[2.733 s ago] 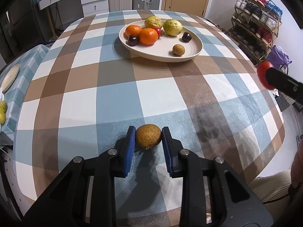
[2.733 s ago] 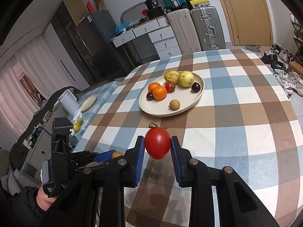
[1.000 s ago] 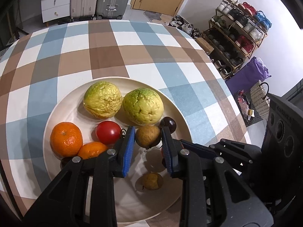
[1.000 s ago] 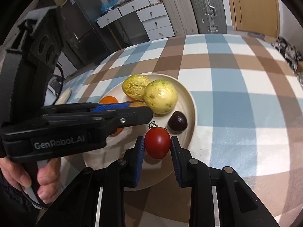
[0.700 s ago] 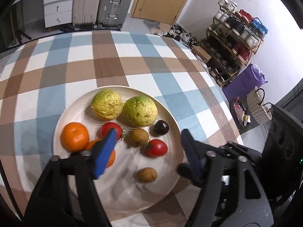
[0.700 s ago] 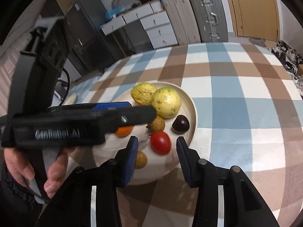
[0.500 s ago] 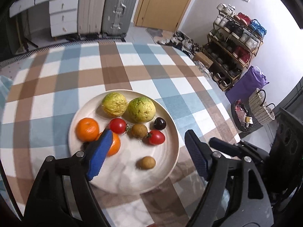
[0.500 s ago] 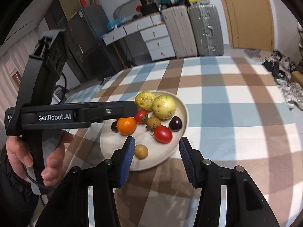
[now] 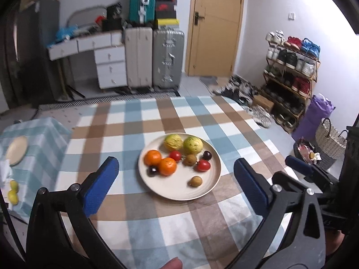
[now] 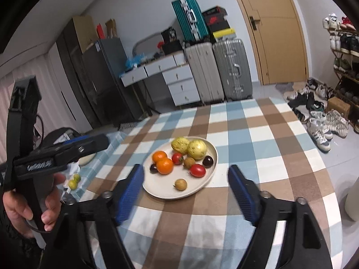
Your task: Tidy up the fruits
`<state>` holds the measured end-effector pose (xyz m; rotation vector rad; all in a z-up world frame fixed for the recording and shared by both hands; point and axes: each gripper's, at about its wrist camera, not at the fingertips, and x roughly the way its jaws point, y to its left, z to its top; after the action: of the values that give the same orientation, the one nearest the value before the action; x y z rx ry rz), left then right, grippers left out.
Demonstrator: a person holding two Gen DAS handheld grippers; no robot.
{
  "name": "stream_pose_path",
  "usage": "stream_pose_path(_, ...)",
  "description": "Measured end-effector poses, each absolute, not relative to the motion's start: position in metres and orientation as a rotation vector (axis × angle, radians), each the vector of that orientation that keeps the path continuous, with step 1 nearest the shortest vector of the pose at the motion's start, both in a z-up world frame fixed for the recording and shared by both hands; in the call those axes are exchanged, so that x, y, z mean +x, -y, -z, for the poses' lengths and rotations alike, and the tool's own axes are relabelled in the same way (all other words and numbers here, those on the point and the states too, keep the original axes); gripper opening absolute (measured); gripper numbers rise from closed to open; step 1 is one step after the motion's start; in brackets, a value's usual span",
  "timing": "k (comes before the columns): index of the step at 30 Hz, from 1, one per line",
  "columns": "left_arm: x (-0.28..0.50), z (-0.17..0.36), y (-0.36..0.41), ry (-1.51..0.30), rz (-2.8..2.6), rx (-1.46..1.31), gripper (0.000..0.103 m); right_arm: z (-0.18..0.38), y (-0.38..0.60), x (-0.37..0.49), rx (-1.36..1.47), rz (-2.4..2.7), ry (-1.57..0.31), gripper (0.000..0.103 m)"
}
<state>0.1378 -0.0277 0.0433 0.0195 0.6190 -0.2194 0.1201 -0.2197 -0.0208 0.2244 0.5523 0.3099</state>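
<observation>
1. One plate on the checked table.
2. Two yellow-green guavas at the plate's far side.
3. Two oranges, touching.
4. Two tomatoes.
5. Two dark plums, one at each side of the plate.
6. Two small brown fruits, well apart.
7. That makes ten fruits on the plate.
8. Two small yellow fruits on the side table, beside one small dish.
9. Two grippers: the left and the right, both with fingers spread wide and holding nothing.
10. Three suitcases: two grey upright, one teal on top of the furniture.
</observation>
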Motion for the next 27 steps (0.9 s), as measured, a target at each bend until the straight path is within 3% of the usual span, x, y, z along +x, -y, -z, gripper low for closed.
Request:
stream_pose_path(7, 0.073, -0.058, 0.014, -0.506, 0.156, 0.035, 0.102, 0.008, 0.215, 0.082, 0.225, -0.325, -0.448, 0.095)
stream_pose_path(13, 0.027, -0.039, 0.000, -0.437, 0.114, 0.048, 0.102, 0.010, 0.206, 0.054, 0.197, -0.338, -0.418, 0.100)
stream_pose_path(27, 0.028, 0.004, -0.025, -0.487, 0.024, -0.032, 0.102, 0.023, 0.190, 0.037, 0.116, -0.329, -0.431, 0.103)
